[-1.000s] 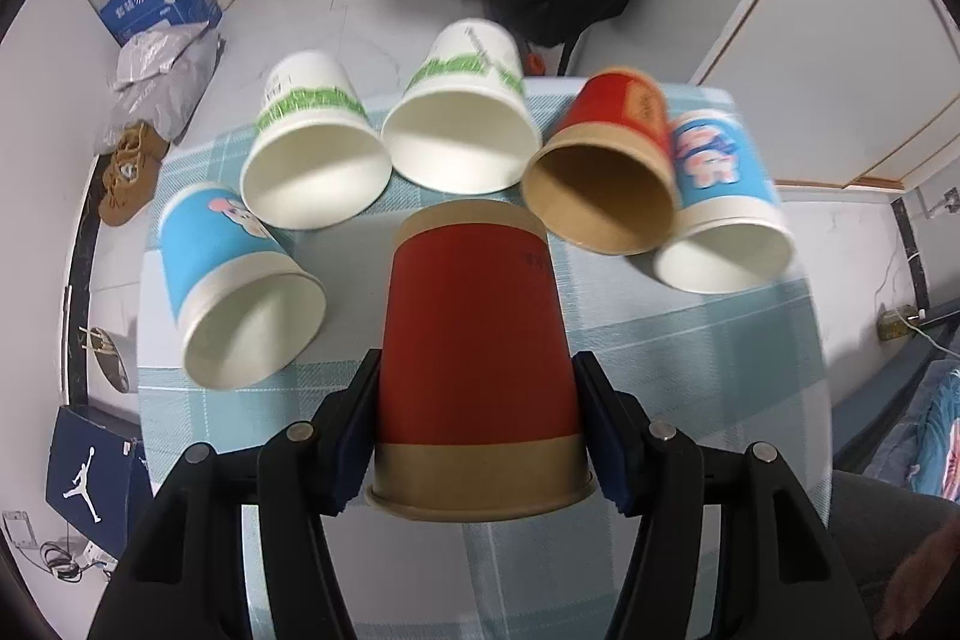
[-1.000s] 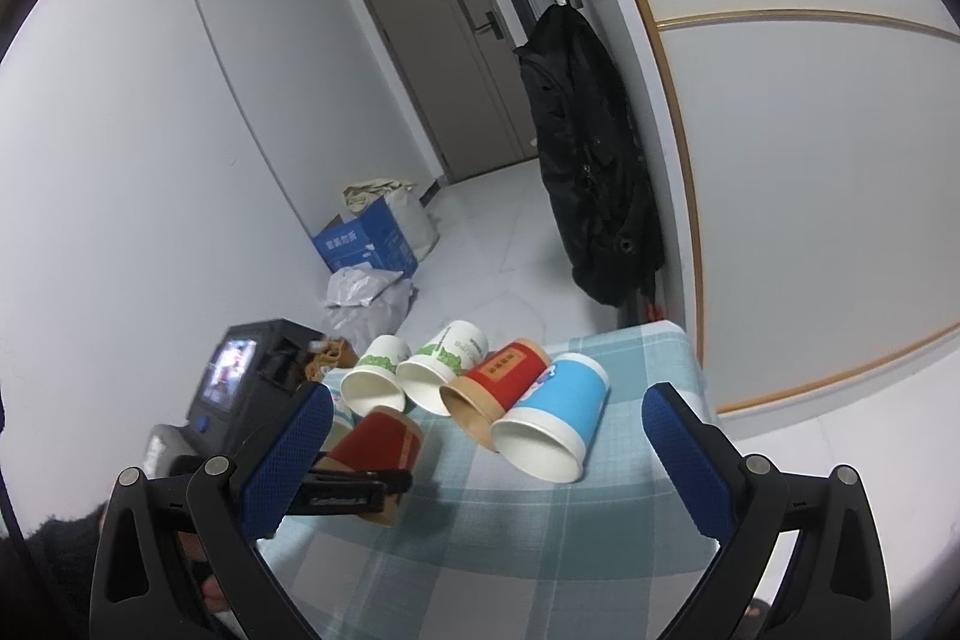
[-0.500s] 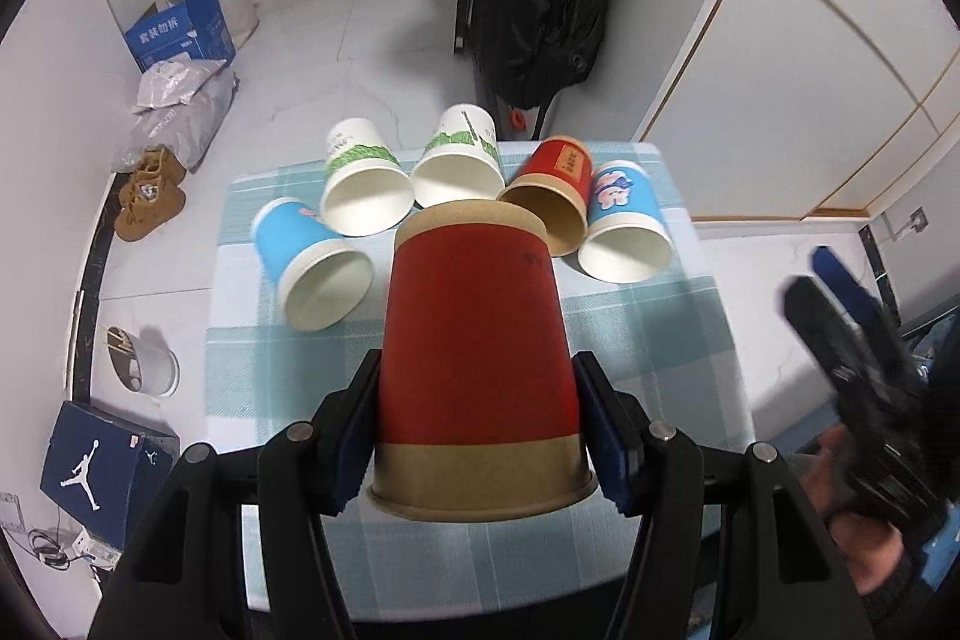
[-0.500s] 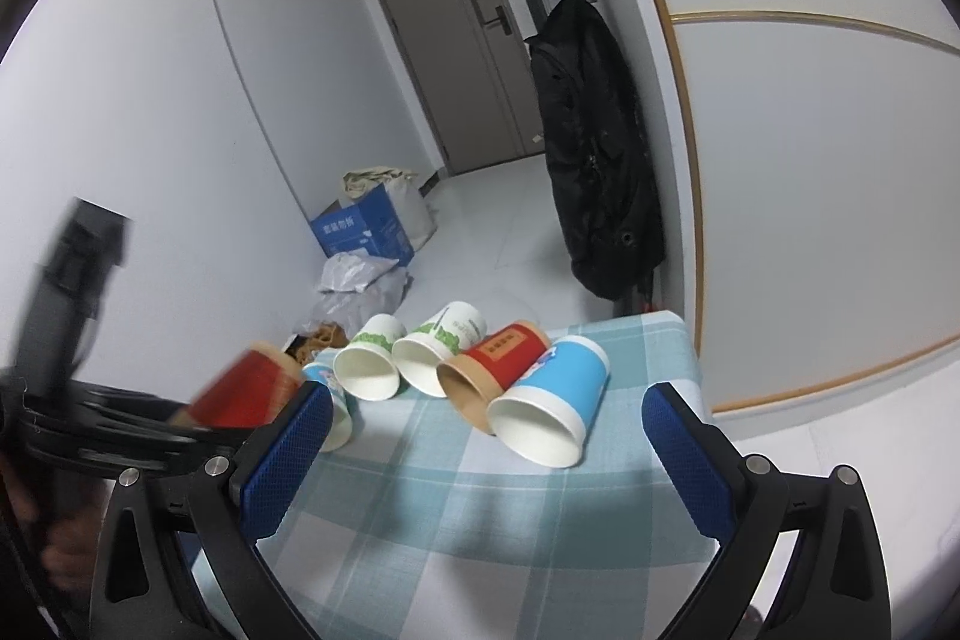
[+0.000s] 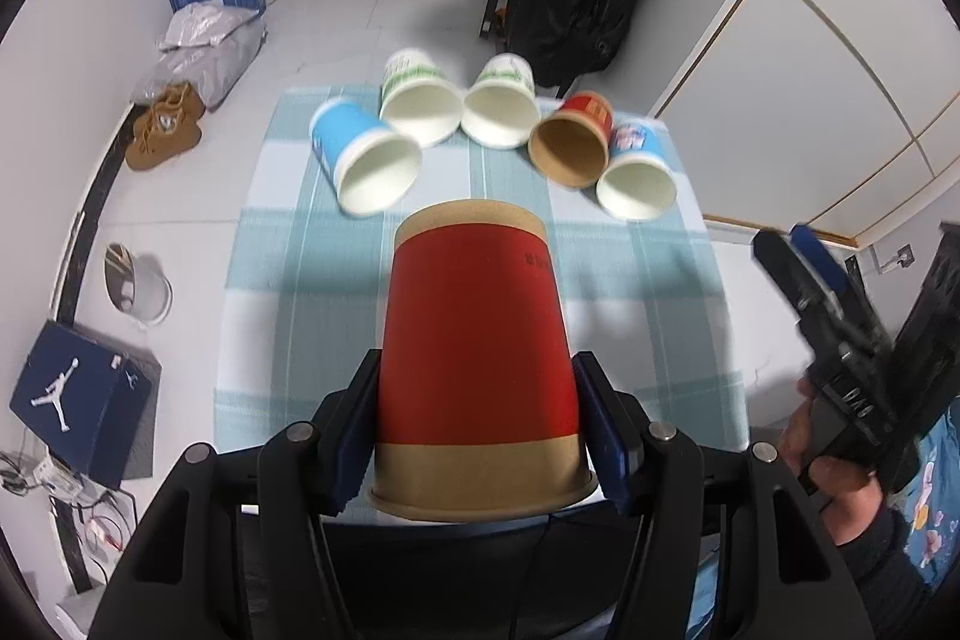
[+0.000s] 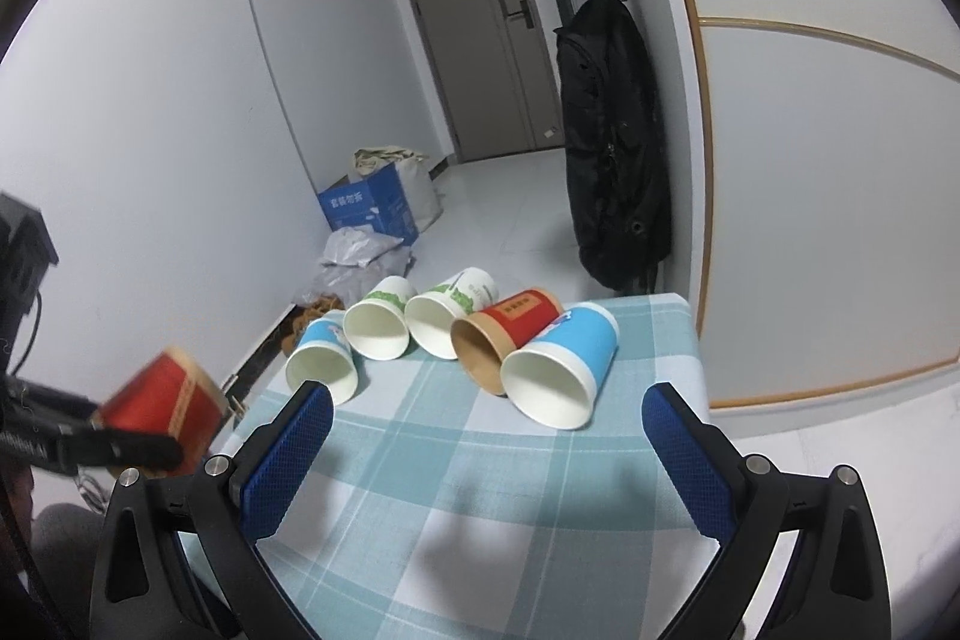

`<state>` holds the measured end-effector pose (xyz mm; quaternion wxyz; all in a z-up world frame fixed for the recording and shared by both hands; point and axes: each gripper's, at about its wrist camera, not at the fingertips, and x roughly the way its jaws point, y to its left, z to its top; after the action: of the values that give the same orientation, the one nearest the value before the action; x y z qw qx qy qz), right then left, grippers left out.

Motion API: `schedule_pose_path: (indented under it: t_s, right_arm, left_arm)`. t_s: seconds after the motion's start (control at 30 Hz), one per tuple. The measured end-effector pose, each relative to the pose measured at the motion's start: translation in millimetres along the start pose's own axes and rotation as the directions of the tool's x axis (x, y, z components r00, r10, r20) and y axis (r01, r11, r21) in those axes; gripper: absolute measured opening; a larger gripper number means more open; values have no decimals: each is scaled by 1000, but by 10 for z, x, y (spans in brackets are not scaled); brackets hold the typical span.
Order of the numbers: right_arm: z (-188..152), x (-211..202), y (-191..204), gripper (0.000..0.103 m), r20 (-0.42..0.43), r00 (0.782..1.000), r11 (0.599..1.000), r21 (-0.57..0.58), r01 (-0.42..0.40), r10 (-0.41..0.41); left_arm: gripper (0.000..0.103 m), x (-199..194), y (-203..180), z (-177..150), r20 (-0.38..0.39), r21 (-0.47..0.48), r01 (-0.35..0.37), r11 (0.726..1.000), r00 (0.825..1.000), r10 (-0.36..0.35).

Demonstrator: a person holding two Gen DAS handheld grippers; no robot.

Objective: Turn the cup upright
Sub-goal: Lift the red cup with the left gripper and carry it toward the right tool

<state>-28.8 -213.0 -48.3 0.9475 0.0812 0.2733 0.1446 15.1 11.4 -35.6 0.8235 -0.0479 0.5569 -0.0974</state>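
My left gripper is shut on a red paper cup with a tan rim. It holds the cup in the air above the near edge of the checked table, base pointing away from the camera. The same cup shows at the left of the right wrist view, tilted, off the table's left side. My right gripper is open and empty above the table's near part; it also shows in the left wrist view, held by a hand.
Several cups lie on their sides in a row at the table's far end: blue, two white-green, red, blue. A black jacket, blue box and shoes are beyond the table.
My left gripper has lifted the red cup up and back toward the table's near left side. The lying cups have not moved. My right gripper has stayed open.
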Motion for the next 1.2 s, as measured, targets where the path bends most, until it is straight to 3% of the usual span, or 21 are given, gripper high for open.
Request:
schedule_pose_path:
  t_s: [0.07,0.23,0.37,0.47,0.57,0.8,0.93,1.2]
  right_arm:
    - [-20,-11,37,103,-1,1000,1000,-14,2,-2]
    - [-55,-31,96,103,0,1000,1000,-24,4,-4]
    - [-70,-35,147,103,-3,1000,999,-43,5,-6]
    - [-85,-41,195,103,-12,1000,997,-67,22,-23]
    - [-136,6,231,103,-39,998,994,-95,54,-58]
    - [-188,45,213,103,-68,996,996,-75,52,-57]
    - [-210,48,272,103,-70,996,993,-100,55,-63]
    - [-264,69,325,103,-82,994,990,-124,67,-78]
  left_arm:
    - [56,135,13,-86,-3,2,-19,1000,1000,19]
    - [56,568,37,-221,-58,-28,21,999,998,-23]
    - [56,739,29,-270,-60,-26,53,998,997,-55]
    - [56,769,38,-294,-38,-16,51,999,998,-52]
    - [56,838,91,-336,-50,-36,83,996,995,-84]
    - [56,886,194,-392,-93,-83,127,989,987,-134]
    - [57,828,153,-391,-57,-39,59,998,997,-61]
    - [60,893,185,-388,-106,-80,98,992,989,-106]
